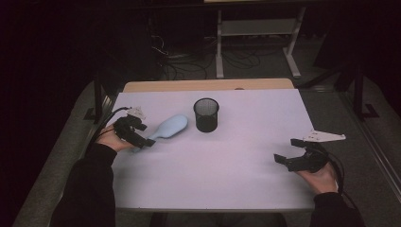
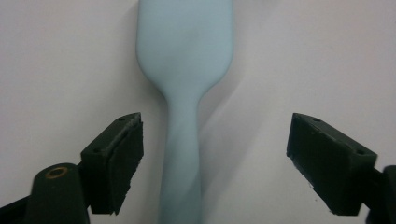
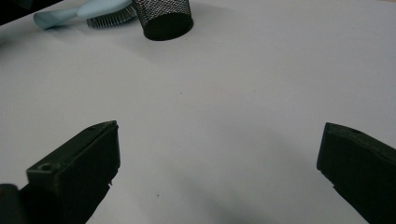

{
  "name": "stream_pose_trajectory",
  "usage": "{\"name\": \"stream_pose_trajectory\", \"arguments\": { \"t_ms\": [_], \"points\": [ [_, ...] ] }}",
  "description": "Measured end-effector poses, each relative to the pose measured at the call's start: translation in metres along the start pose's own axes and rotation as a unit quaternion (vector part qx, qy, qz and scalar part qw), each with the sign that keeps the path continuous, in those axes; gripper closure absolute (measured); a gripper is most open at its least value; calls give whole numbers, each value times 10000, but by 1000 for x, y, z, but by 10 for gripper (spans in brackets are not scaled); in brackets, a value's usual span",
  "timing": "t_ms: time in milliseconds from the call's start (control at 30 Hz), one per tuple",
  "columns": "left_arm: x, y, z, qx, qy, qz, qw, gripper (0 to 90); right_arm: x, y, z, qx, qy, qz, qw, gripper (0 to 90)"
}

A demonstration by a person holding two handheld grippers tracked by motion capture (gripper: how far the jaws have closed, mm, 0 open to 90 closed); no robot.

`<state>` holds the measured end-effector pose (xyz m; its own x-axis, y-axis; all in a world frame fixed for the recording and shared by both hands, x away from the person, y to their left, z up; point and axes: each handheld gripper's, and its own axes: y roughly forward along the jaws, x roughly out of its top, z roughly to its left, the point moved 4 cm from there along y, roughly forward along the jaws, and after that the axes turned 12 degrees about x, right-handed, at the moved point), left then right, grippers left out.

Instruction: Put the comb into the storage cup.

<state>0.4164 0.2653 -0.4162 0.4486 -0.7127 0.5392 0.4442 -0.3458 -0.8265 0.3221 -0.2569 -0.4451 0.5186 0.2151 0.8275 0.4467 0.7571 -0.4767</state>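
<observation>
The light-blue hairbrush [image 1: 169, 127] lies left of centre on the white surface [image 1: 236, 175], just left of the black mesh cup [image 1: 206, 115]. Left tongs [image 1: 142, 137] sit wide around its handle, pads not touching. Right tongs [image 1: 288, 151], lower right, gape wide over bare surface.

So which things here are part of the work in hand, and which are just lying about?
In the work:
- light blue hairbrush, lying bristles down, handle between the open jaws of the left gripper
- left gripper, pads clear of the handle

Lying about:
- black mesh cup, upright beside the brush head
- right gripper, open over bare white table
</observation>
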Motion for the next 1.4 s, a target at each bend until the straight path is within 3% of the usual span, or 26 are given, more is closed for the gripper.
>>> {"name": "stream_pose_trajectory", "arguments": {
  "t_ms": [267,700,1233,1400],
  "points": [
    [0,12,0,-36,19,169,9998,67,0,0,0,3,-5,8,10000,0],
    [6,30,-4,-35,175,369,9992,70,0,1,1,19,-10,15,10000,0],
    [3,39,-1,-12,353,489,9982,379,-1,0,0,25,13,9,10000,0],
    [1,42,3,62,297,596,9978,463,-1,-1,0,33,10,-6,10000,0]
  ]
}}
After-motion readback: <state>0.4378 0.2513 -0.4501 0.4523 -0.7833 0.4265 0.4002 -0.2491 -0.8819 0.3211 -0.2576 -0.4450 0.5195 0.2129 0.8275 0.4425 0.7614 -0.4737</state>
